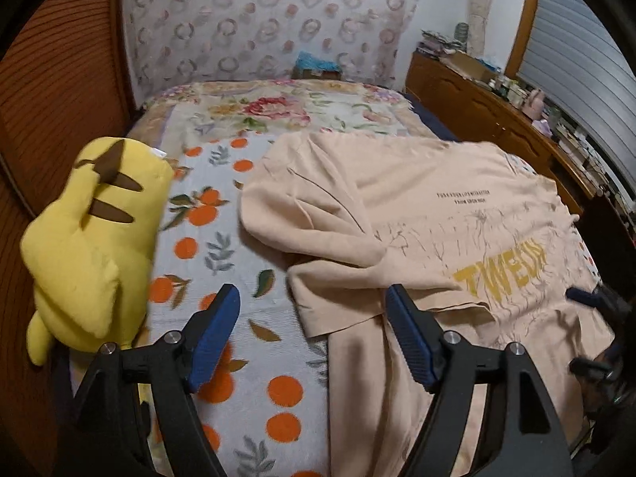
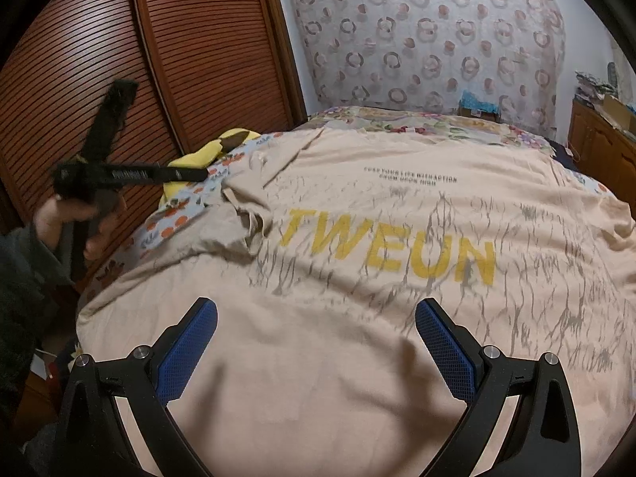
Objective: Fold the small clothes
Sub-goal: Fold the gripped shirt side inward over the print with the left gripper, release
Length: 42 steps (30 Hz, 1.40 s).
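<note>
A beige T-shirt [image 1: 429, 230] with yellow "TWEUN" lettering lies spread on the bed, its left sleeve [image 1: 342, 302] folded inward and rumpled. It fills the right wrist view [image 2: 357, 278]. My left gripper [image 1: 314, 318] is open and empty, hovering over the sleeve edge and the orange-print blanket [image 1: 222, 238]. My right gripper [image 2: 316, 334] is open and empty just above the shirt's lower part. The right gripper's fingers also show at the right edge of the left wrist view [image 1: 588, 298]. The left gripper shows in a hand at the left of the right wrist view [image 2: 131, 175].
A yellow plush toy [image 1: 91, 230] lies on the bed's left edge against the slatted wooden wardrobe [image 2: 119, 79]. A floral quilt [image 1: 278, 111] covers the far bed. A wooden dresser [image 1: 497, 119] with clutter stands on the right.
</note>
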Motion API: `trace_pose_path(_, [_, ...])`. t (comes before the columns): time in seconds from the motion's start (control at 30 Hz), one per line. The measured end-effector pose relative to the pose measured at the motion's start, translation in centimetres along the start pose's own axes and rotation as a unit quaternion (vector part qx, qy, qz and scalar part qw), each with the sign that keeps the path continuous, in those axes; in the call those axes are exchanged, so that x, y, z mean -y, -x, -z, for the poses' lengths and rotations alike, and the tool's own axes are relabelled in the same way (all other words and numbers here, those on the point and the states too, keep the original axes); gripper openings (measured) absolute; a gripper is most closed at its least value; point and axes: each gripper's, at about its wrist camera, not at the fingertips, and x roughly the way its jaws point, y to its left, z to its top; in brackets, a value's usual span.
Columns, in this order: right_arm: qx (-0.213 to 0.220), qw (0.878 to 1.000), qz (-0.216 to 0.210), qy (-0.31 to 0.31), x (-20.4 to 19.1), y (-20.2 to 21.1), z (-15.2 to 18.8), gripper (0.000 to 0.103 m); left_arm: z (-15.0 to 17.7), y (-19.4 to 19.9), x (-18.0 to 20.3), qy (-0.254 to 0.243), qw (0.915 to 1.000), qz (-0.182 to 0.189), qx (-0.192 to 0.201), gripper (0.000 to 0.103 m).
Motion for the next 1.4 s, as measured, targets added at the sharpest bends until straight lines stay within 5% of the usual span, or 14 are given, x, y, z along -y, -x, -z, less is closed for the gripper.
trace_pose_path(0.1, [0.013, 1.000, 0.011, 0.019, -0.2, 0.2, -1.5, 0.100, 0.2, -1.4, 0.6, -0.007, 0.9997, 0.004, -0.023, 0.043])
trace_pose_path(0.27, [0.031, 0.999, 0.015, 0.031, -0.4, 0.1, -3.4, 0.100, 0.5, -2.6, 1.6, -0.025, 0.9989, -0.010, -0.039, 0.034])
trace_pose_path(0.37, [0.038, 0.999, 0.010, 0.030, -0.5, 0.2, -3.4, 0.100, 0.2, -2.5, 1.5, -0.028, 0.9988, -0.007, -0.040, 0.006])
trace_pose_path(0.6, [0.031, 0.999, 0.004, 0.012, 0.9, -0.3, -2.1, 0.100, -3.6, 1.4, 3.9, -0.022, 0.9977, 0.038, 0.052, 0.005])
trace_pose_path(0.87, [0.037, 0.999, 0.013, -0.001, 2.2, 0.5, -2.0, 0.100, -8.9, 4.1, 10.4, -0.072, 0.9887, 0.083, 0.102, 0.005])
trace_pose_path(1.03, [0.034, 0.999, 0.018, -0.005, 2.5, 0.5, -1.9, 0.100, -9.3, 3.6, 10.7, -0.087, 0.9891, 0.075, 0.092, 0.045])
trace_pose_path(1.17, [0.036, 0.999, 0.018, -0.005, 2.3, 0.6, -2.2, 0.100, -8.2, 3.2, 9.5, -0.083, 0.9914, 0.064, 0.079, 0.046])
trace_pose_path(1.3, [0.026, 1.000, 0.015, 0.006, 2.2, -0.4, -2.8, 0.096, -6.2, 2.4, 7.2, -0.069, 0.9945, 0.051, 0.060, 0.070])
trace_pose_path(1.4, [0.018, 1.000, 0.009, 0.012, 2.6, -1.0, -3.6, 0.089, -4.2, 1.5, 5.4, -0.060, 0.9968, 0.032, 0.043, 0.075])
